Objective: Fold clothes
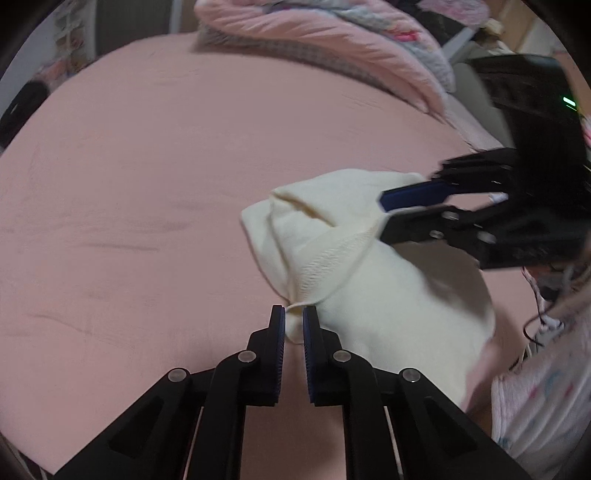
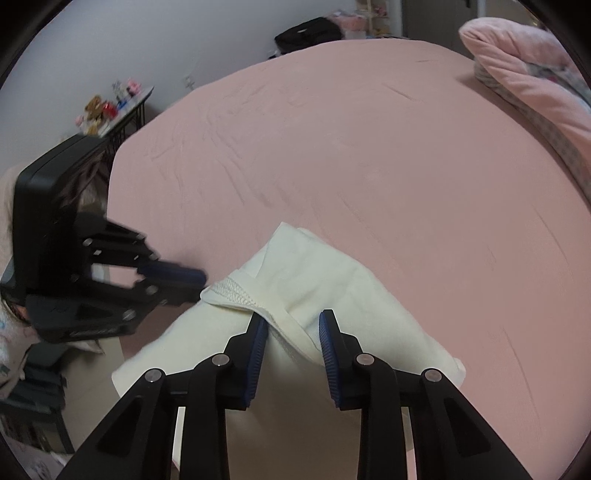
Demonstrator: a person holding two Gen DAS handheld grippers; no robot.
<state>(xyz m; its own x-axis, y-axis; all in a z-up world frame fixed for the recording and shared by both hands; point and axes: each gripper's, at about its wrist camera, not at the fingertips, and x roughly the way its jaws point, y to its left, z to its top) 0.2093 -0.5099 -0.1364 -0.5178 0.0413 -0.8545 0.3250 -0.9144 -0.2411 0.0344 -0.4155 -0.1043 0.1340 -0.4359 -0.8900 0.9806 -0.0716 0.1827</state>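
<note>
Your left gripper [image 1: 293, 314] is pinched shut on a thin corner of the cream garment [image 1: 369, 266], which lies bunched near the edge of the pink bed [image 1: 147, 166]. Your right gripper [image 2: 291, 321] has a thick fold of the same cloth between its blue pads [image 2: 258, 354]; the left pad presses the cloth, but you cannot tell from its own view whether the other one does.

The left wrist view shows the right gripper from the side, its tips buried in the cloth at the ribbed hem. It alone shows the green light [image 1: 567, 99] on that tool and a patterned cloth [image 1: 535, 406] at lower right.

The right wrist view alone shows the small table with toys [image 2: 110, 107] by the wall and a black bag [image 2: 310, 33] beyond the bed. Both views show the folded pink quilt [image 2: 535, 85] at the far side.
</note>
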